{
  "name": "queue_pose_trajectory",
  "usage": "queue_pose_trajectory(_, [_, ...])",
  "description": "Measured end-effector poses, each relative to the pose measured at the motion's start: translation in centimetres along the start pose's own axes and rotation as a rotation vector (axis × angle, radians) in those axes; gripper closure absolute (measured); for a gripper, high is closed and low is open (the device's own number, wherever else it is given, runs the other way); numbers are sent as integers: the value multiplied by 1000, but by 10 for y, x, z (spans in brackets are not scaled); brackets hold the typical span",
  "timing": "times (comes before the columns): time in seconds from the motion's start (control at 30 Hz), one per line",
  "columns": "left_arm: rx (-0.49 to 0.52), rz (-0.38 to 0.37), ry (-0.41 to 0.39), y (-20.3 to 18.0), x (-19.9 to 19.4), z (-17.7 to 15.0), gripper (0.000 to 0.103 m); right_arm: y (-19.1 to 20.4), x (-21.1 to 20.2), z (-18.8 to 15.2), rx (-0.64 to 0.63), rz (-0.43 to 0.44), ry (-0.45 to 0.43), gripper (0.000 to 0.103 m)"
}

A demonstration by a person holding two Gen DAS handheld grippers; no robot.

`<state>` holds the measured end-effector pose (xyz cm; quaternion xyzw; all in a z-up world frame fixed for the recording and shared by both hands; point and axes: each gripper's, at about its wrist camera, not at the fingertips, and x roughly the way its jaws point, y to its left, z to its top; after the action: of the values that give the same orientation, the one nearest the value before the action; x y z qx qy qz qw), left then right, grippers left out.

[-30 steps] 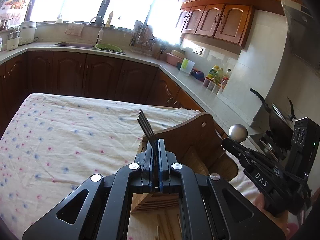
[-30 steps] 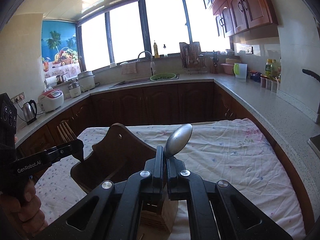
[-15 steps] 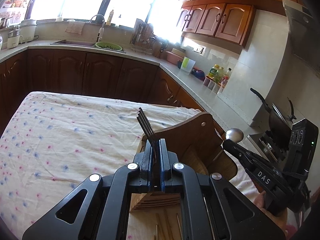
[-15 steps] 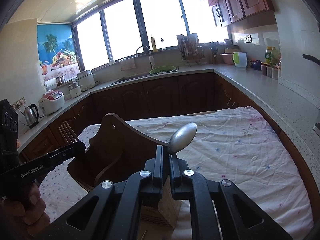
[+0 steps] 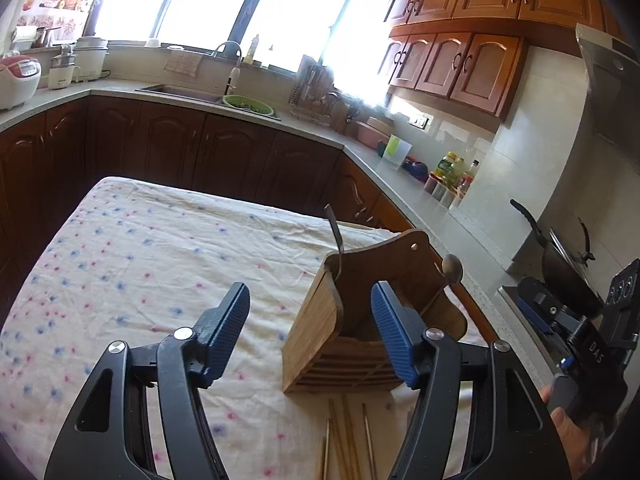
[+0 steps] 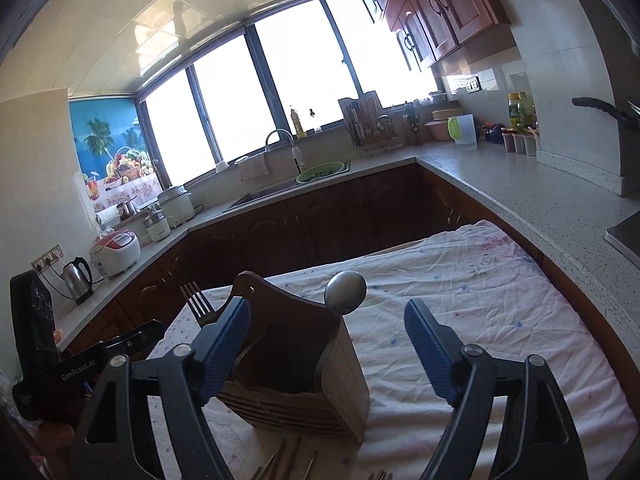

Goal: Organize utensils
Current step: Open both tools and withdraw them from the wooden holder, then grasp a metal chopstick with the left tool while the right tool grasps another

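A: Where do your grippers stand right now?

B: Your left gripper (image 5: 310, 312) has just been opening; its blue pads are spread wide with nothing pinched between them. Your right gripper (image 6: 328, 332) has also just been opening and holds nothing.

A: And the fork?

B: The fork (image 6: 197, 306) stands in the wooden holder (image 5: 320, 332), just ahead of your left gripper. Its long axis runs close to upright, tines up, leaning slightly away from you.

A: The spoon?

B: The spoon (image 6: 345, 292) sits in the same holder, straight ahead between your right gripper's spread fingers. Handle down inside, bowl up above the rim, tilted a little.

A: Anything else nearby?

B: Chopsticks (image 5: 344, 440) lie flat on the floral cloth (image 5: 140, 264), below your left gripper, their long axes pointing toward the holder.
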<state>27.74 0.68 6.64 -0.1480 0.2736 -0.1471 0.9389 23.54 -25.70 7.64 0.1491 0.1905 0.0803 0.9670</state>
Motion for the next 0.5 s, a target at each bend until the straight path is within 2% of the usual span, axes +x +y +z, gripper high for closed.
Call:
queue_pose_trajectory(0.07, [-13,19,-4,3,-10,-7,26,0,-10,-4,6,-4,-7,9])
queue_pose_trajectory(0.3, [-59,62,26,12,-44,-37,21,0,-47,-27,46,1,-13,5])
queue_pose_trajectory(0.5, [-77,108,58,25,-67,-67,21,0,-69,-57,63,6,32,5])
